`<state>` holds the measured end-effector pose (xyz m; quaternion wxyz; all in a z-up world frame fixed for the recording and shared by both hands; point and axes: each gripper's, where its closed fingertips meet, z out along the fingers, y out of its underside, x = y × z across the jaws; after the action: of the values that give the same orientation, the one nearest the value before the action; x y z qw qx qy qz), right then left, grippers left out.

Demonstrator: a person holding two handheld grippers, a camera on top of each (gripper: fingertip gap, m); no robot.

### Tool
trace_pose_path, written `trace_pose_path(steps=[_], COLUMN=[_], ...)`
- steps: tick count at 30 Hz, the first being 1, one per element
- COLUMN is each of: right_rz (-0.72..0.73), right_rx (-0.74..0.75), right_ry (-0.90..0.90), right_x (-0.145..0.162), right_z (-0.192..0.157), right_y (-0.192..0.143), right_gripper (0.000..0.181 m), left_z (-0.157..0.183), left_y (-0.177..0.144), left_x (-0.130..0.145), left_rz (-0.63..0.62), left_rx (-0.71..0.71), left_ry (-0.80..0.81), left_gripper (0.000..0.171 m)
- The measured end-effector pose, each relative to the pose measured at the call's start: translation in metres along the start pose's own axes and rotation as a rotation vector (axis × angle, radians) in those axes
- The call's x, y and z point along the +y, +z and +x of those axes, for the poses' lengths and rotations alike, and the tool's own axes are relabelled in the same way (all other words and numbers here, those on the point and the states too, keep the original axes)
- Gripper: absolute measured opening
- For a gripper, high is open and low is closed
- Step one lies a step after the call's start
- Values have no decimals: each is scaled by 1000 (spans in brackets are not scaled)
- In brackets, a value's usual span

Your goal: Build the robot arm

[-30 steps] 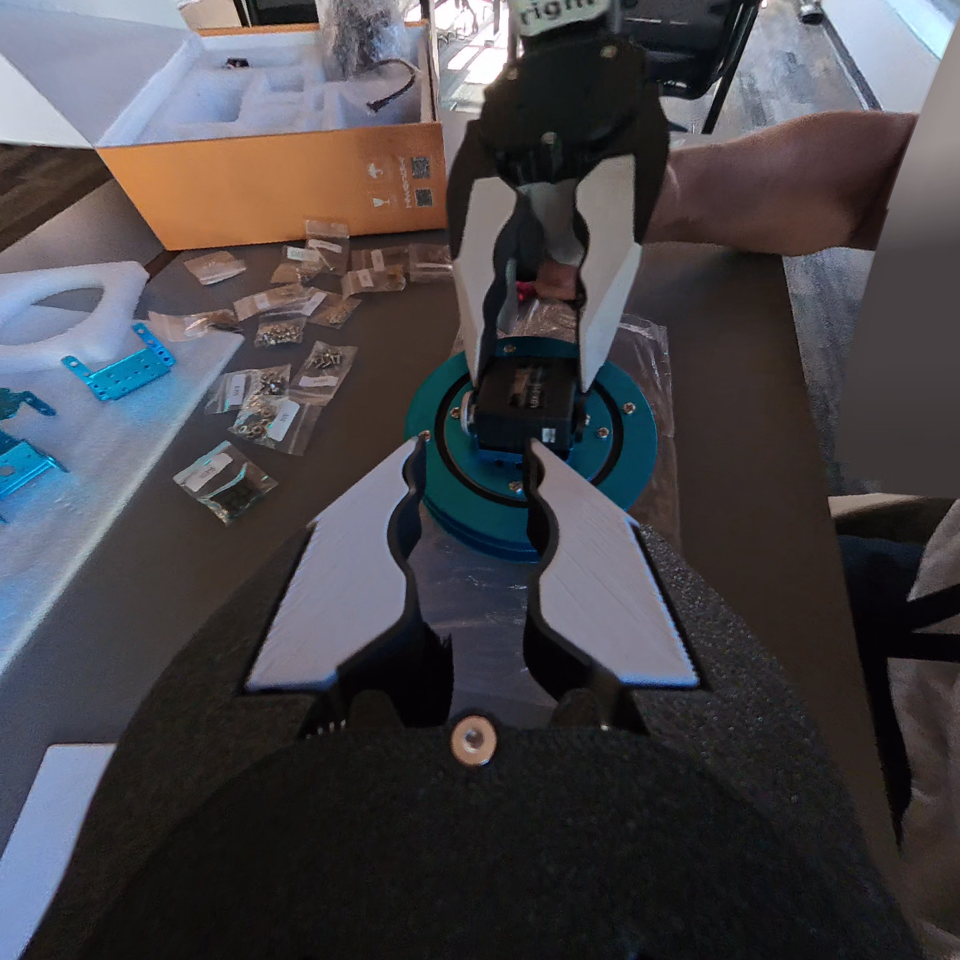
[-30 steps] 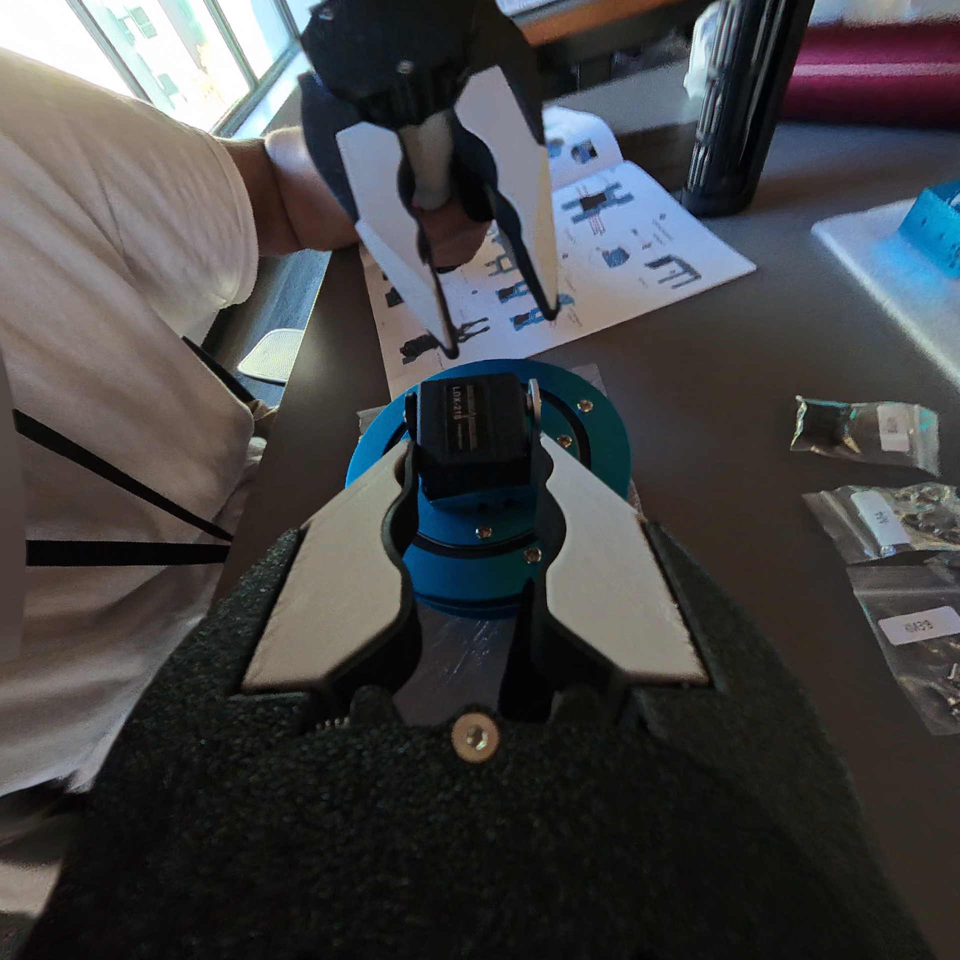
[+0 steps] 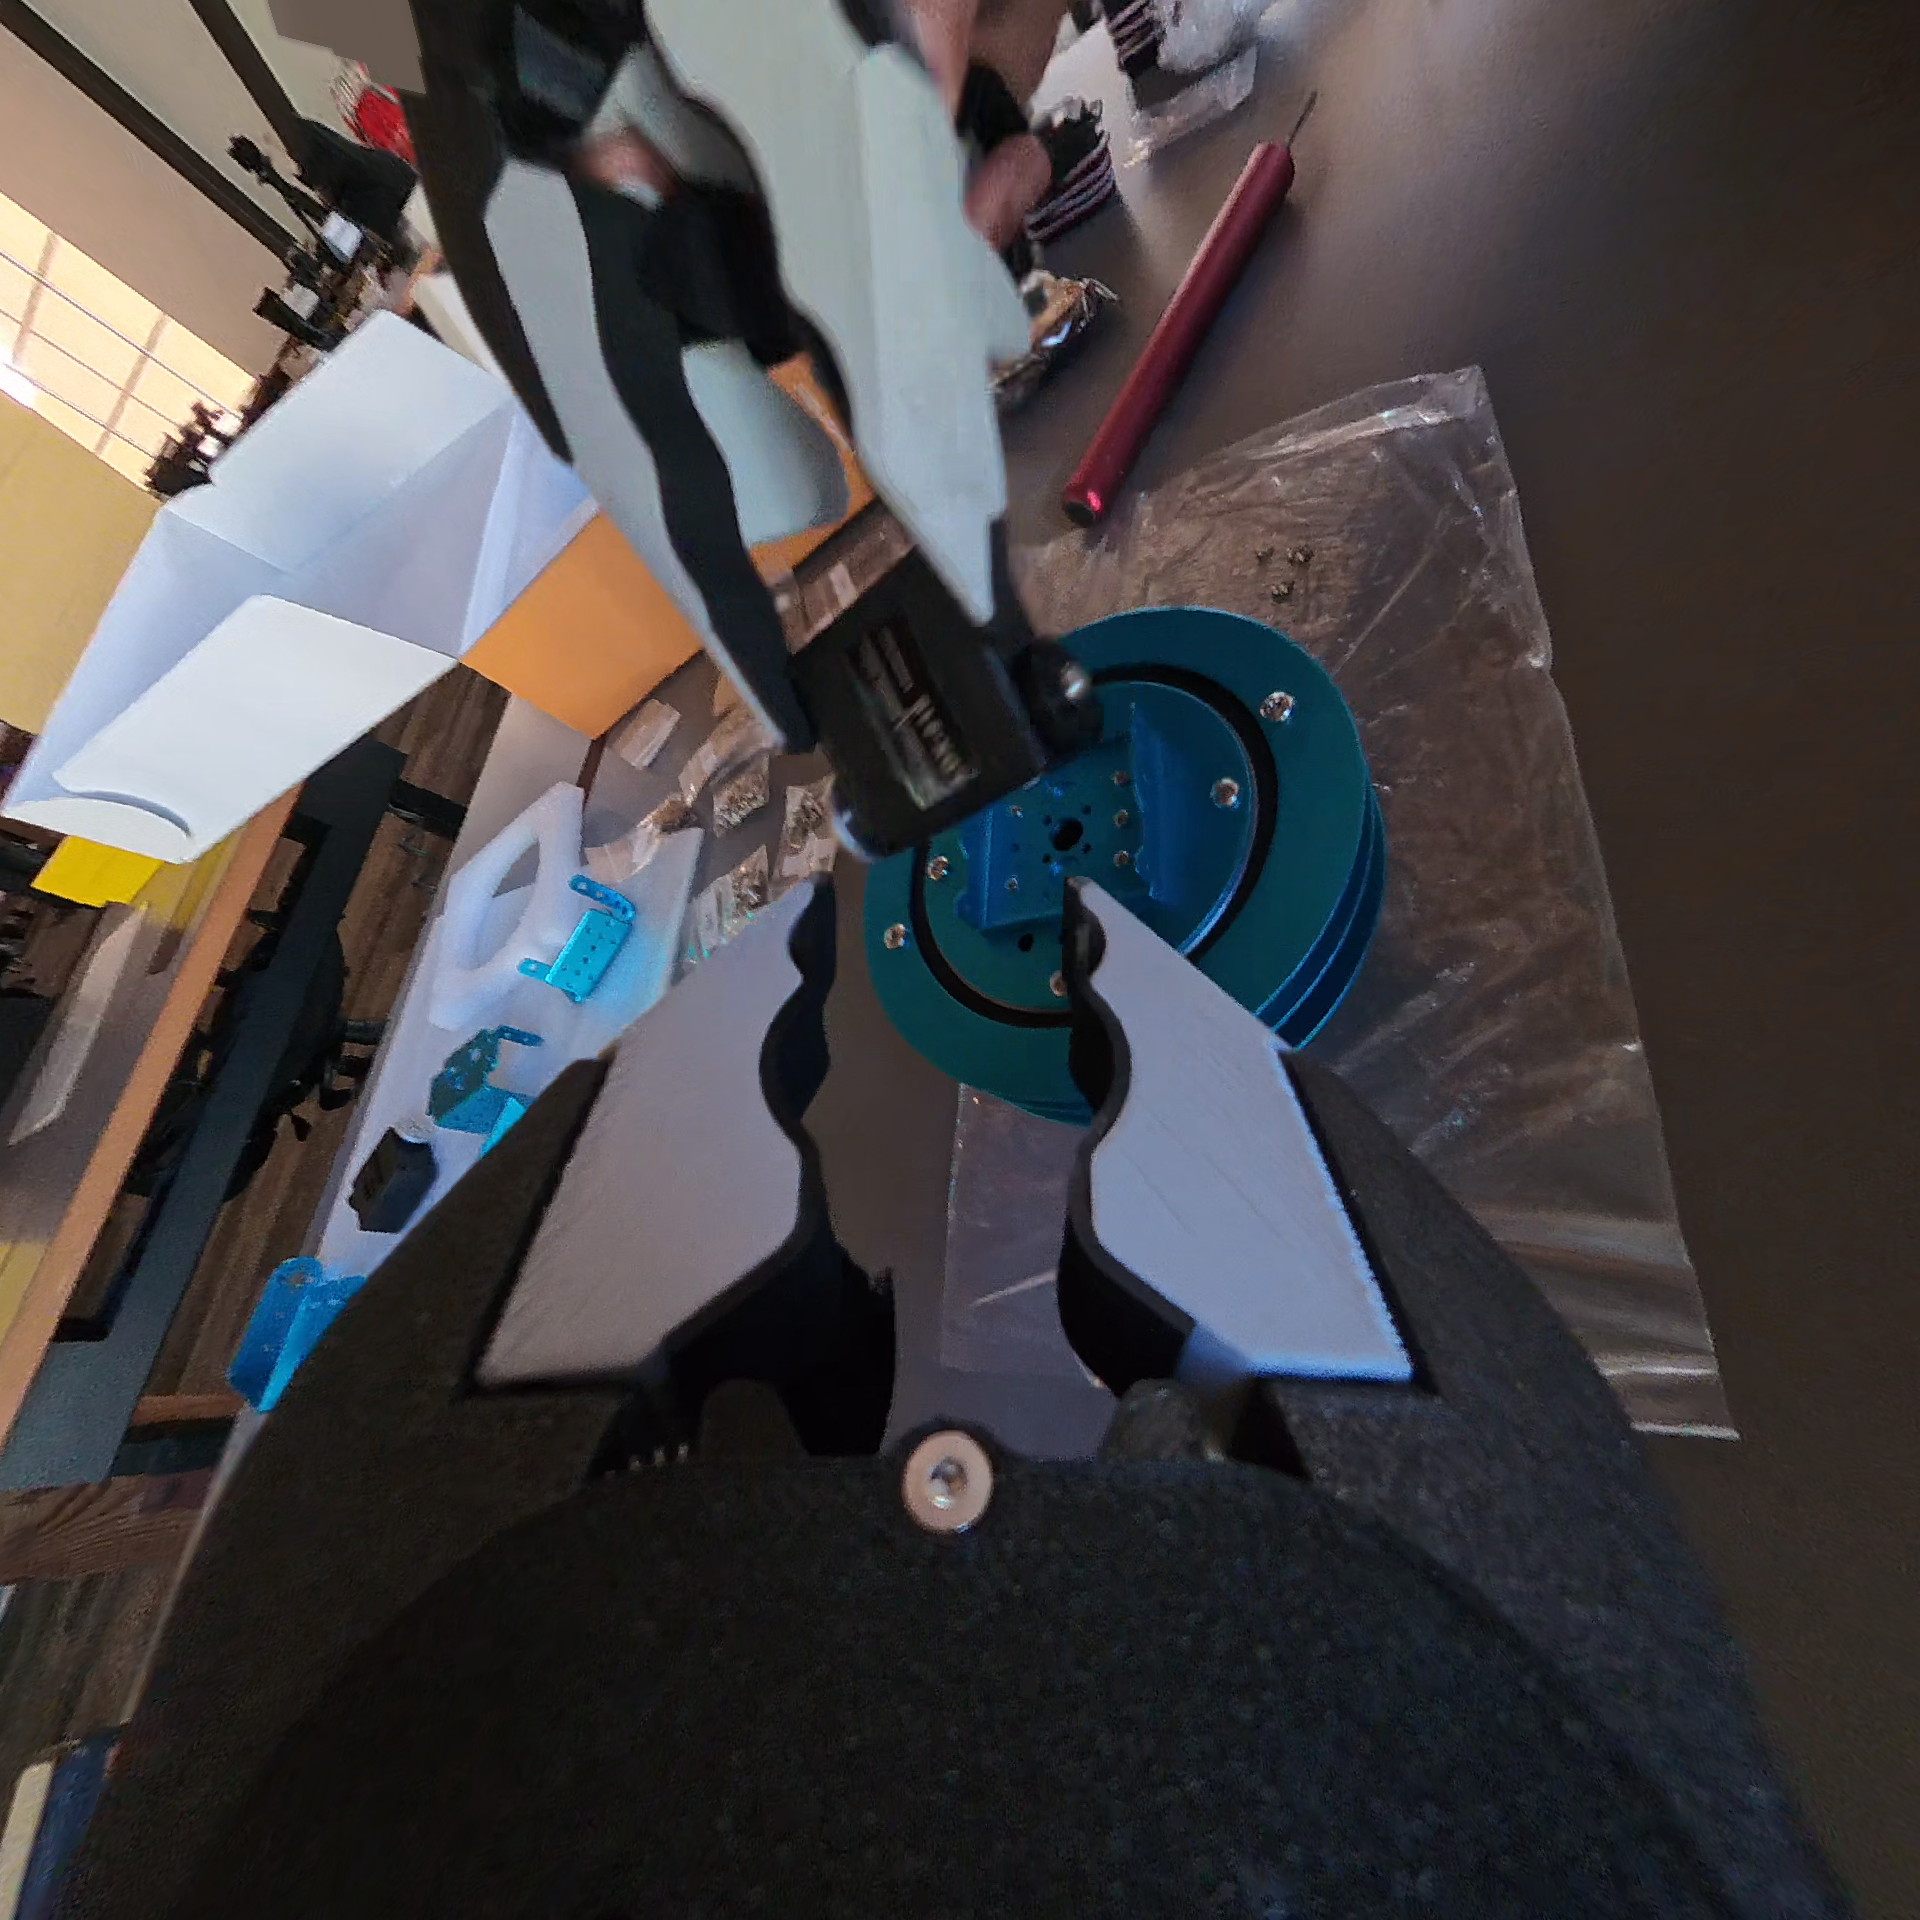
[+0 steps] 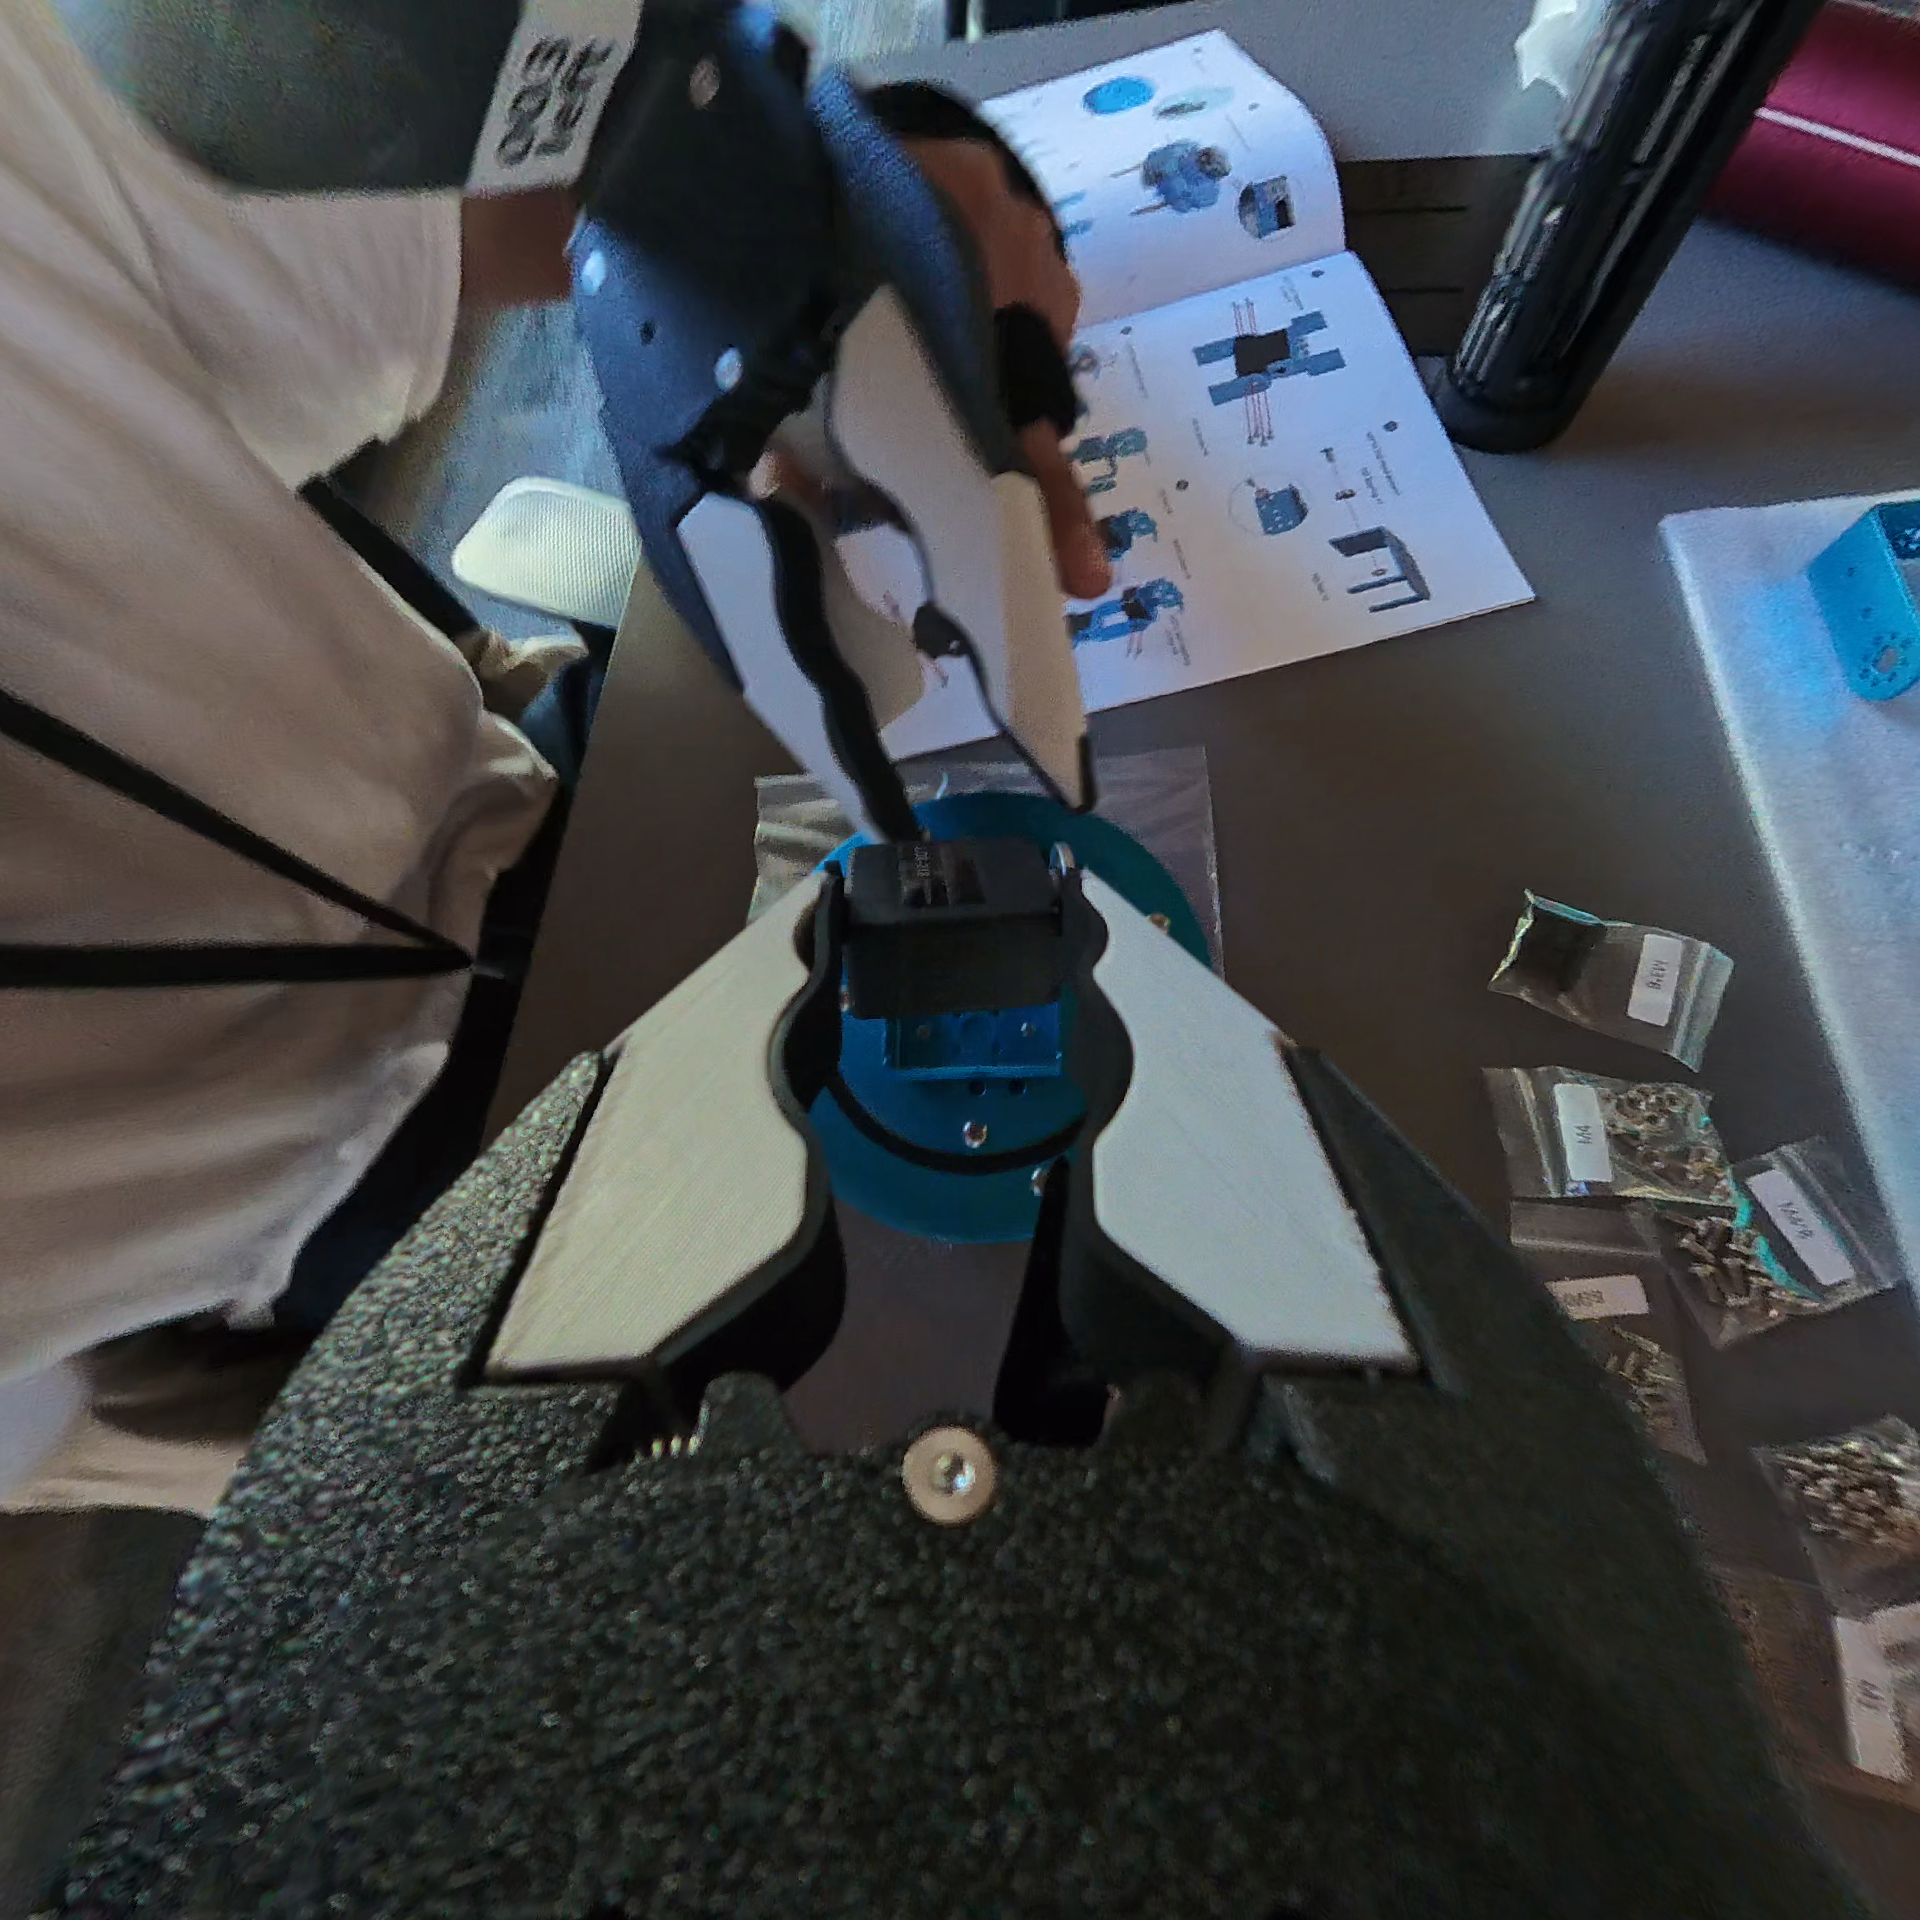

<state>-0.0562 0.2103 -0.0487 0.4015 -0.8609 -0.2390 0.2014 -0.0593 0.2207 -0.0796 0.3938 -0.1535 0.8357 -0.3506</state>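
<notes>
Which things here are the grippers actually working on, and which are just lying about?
In hand: right gripper shut on black servo; blue bracket on round blue base beneath; left gripper open, nearby.
Lying about: red rod, screw bags, booklet, orange box, loose brackets.
</notes>
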Motion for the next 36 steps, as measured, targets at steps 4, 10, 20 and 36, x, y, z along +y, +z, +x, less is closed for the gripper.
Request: trace_pose_path(steps=[4, 10, 20, 36], right_rz=[80, 284, 349, 50], right_rx=[-48, -225, 84, 416], right_ry=[188, 400, -9, -553], right_x=[-12, -33, -27, -13], right_z=[15, 12, 12, -16], right_y=[1, -2, -6, 29], right_gripper=[40, 39, 47, 21], left_z=[-18, -26, -21, 3], left_y=[-3, -3, -14, -11], left_x=[-11, -18, -19, -7], left_rz=[40, 116, 181, 174], left_rx=[-171, -409, -372, -166], left_ry=[82, 185, 169, 75], left_gripper=[56, 45, 21, 21])
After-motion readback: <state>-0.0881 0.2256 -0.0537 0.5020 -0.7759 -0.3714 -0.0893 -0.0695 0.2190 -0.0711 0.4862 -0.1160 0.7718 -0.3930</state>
